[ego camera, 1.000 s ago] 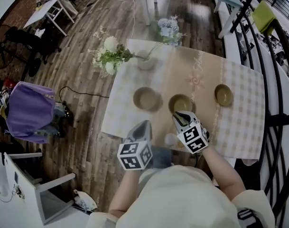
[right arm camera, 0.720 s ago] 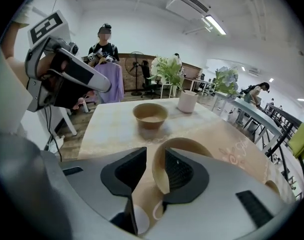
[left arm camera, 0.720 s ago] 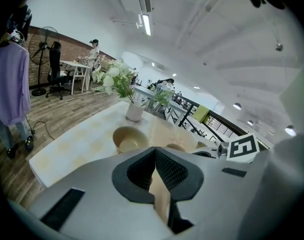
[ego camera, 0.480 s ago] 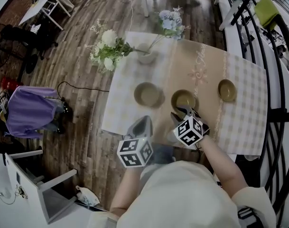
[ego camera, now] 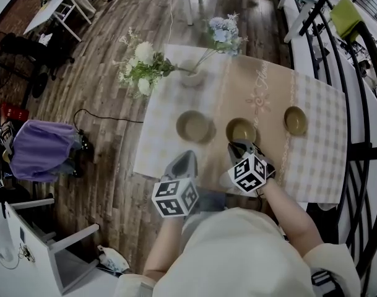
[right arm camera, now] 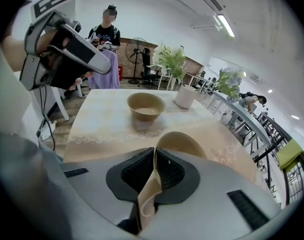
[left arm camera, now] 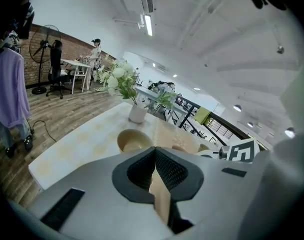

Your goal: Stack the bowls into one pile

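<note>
Head view, your table point(ego camera: 318, 159) holds three bowls in a row, well apart: left bowl point(ego camera: 193, 125), middle bowl point(ego camera: 241, 130), right bowl point(ego camera: 294, 120). Your right gripper point(ego camera: 239, 147) has just been closing and now pinches the middle bowl's near rim. Your left gripper point(ego camera: 187, 159) hovers over the near edge, jaws pressed together on nothing.
</note>
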